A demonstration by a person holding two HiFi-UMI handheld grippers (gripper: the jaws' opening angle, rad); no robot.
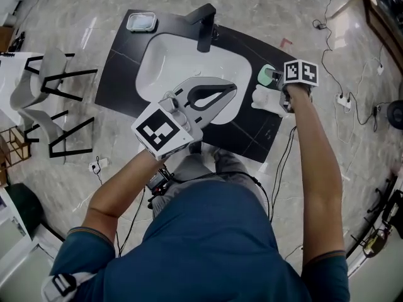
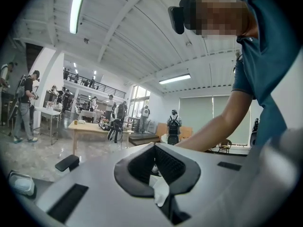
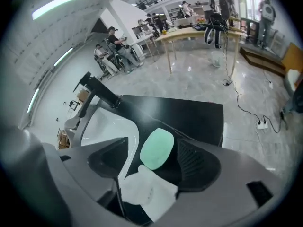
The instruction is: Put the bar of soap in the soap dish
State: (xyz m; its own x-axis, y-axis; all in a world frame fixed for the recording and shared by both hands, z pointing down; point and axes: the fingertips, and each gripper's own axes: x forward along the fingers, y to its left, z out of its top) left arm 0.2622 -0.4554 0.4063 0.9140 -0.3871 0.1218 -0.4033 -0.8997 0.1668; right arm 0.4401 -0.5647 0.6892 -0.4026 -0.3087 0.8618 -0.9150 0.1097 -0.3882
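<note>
Right gripper [image 3: 152, 150] hangs with jaws spread wide, pads clear of the green bar of soap [image 3: 158, 144] lying between them on the black counter [image 1: 249, 134], just beside a white cloth [image 1: 264, 99] (right of the sink [image 1: 164, 61]). Left gripper [image 1: 228, 93], jaws closed together, hovers over the sink. The soap dish [image 1: 141, 22] sits at the counter's far left corner, well apart.

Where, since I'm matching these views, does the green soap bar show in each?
Head view: soap bar on the counter right of the basin.
Left gripper view: not in it.
Right gripper view: centre, between the open jaws.
Shared landmark: the black faucet, in head and right gripper views.
</note>
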